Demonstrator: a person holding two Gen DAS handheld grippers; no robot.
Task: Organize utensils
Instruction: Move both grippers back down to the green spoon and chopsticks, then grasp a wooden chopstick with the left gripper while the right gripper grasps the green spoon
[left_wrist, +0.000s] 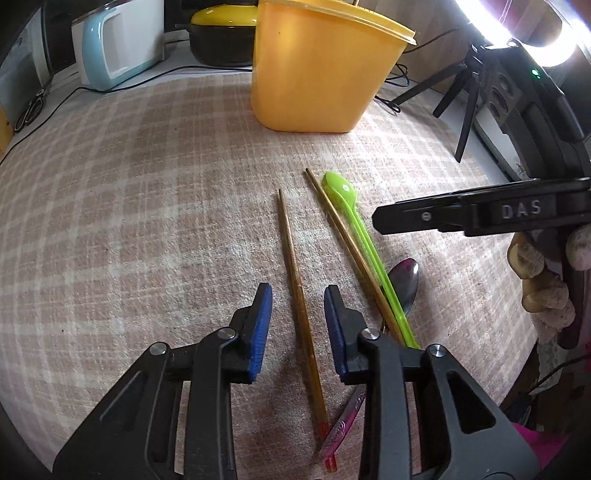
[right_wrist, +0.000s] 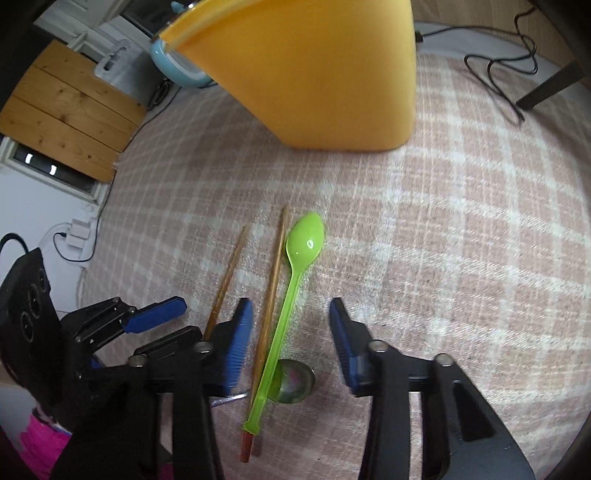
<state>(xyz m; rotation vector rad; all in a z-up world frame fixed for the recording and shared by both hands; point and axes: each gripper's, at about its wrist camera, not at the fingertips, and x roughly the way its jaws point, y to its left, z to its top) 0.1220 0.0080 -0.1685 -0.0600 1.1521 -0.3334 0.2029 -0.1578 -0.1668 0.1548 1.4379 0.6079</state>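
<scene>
Two wooden chopsticks, a green plastic spoon and a metal spoon lie on the checked cloth in front of a yellow container (left_wrist: 314, 74) (right_wrist: 314, 74). My left gripper (left_wrist: 297, 295) is open, straddling the left chopstick (left_wrist: 291, 266) without its blue pads touching it. The second chopstick (left_wrist: 347, 236), the green spoon (left_wrist: 354, 221) and the metal spoon (left_wrist: 406, 280) lie just to its right. My right gripper (right_wrist: 291, 306) is open around the green spoon (right_wrist: 295, 277) and a chopstick (right_wrist: 271, 288). The metal spoon's bowl (right_wrist: 295, 380) lies under them.
A pink-handled item (left_wrist: 343, 421) lies under the left gripper. Behind the cloth (left_wrist: 147, 184) stand a blue and white appliance (left_wrist: 118, 48), a black pot with a yellow lid (left_wrist: 221, 33) and a tripod (left_wrist: 461, 85). Cables (right_wrist: 498, 66) trail at the back right.
</scene>
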